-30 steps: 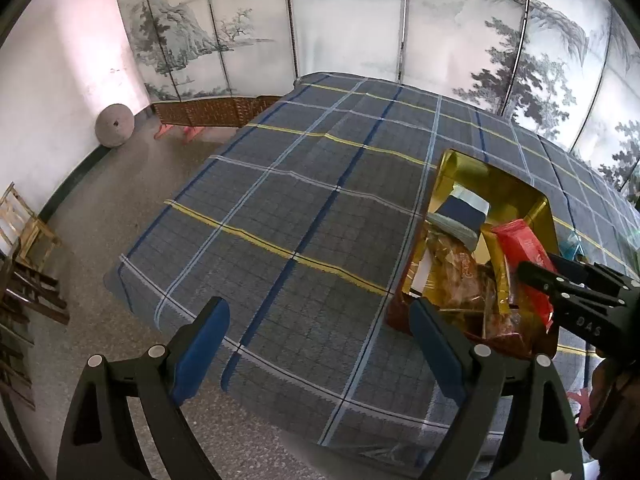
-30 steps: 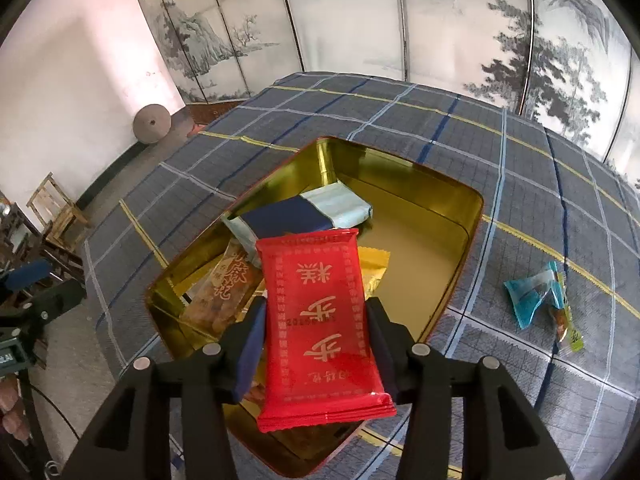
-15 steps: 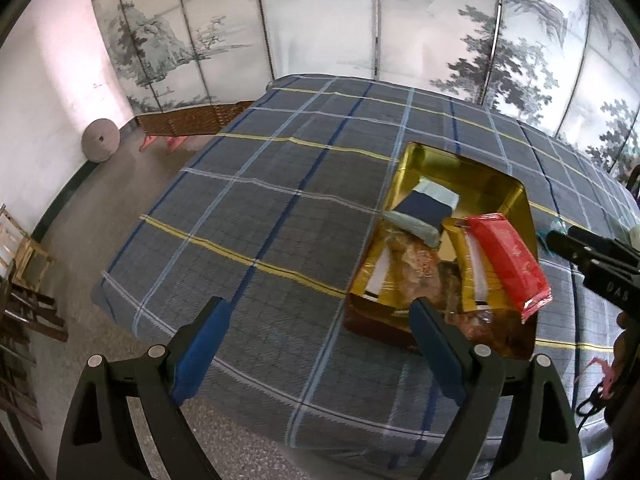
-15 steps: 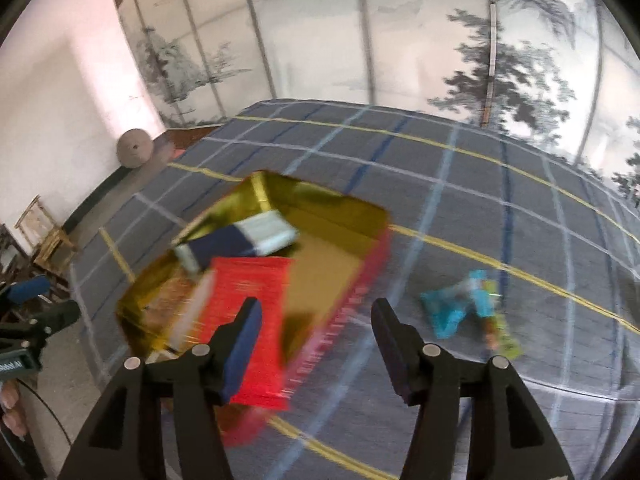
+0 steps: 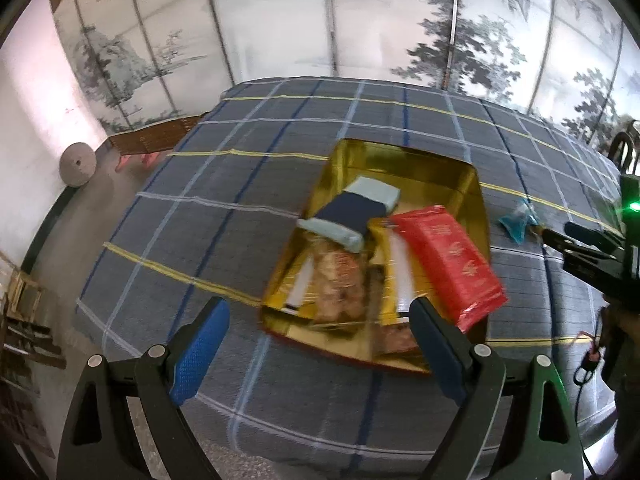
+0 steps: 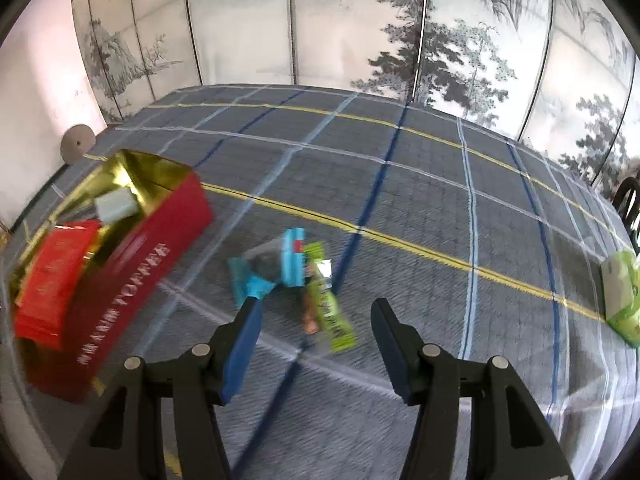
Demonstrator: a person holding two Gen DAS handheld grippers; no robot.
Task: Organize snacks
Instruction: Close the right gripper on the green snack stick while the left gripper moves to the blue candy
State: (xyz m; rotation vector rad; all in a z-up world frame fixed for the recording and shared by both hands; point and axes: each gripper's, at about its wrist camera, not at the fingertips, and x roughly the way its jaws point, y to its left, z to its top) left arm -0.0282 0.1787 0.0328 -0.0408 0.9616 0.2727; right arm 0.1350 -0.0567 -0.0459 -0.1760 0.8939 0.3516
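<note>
A gold-lined red toffee tin (image 5: pixel 472 196) (image 6: pixel 132 264) sits on the plaid tablecloth and holds several snacks. A red packet (image 5: pixel 448 260) (image 6: pixel 52 272) lies tilted over the tin's right rim. A navy and pale-blue packet (image 5: pixel 356 212) lies inside. My left gripper (image 5: pixel 320 348) is open and empty, near the tin's front edge. My right gripper (image 6: pixel 316 344) is open and empty, just short of a blue packet (image 6: pixel 276 268) and a green bar (image 6: pixel 332 312) on the cloth right of the tin. The blue packet also shows in the left wrist view (image 5: pixel 518 226).
A green-and-white packet (image 6: pixel 620 296) lies at the table's far right. The tablecloth (image 5: pixel 224 208) hangs over the table's left edge. A painted folding screen (image 6: pixel 320 32) stands behind. Wooden chairs (image 5: pixel 20 304) and a round stone (image 5: pixel 77 164) are on the floor, left.
My right gripper let go of the red packet onto the tin, opened, and swung right toward the blue and green snacks. My left gripper moved in toward the tin.
</note>
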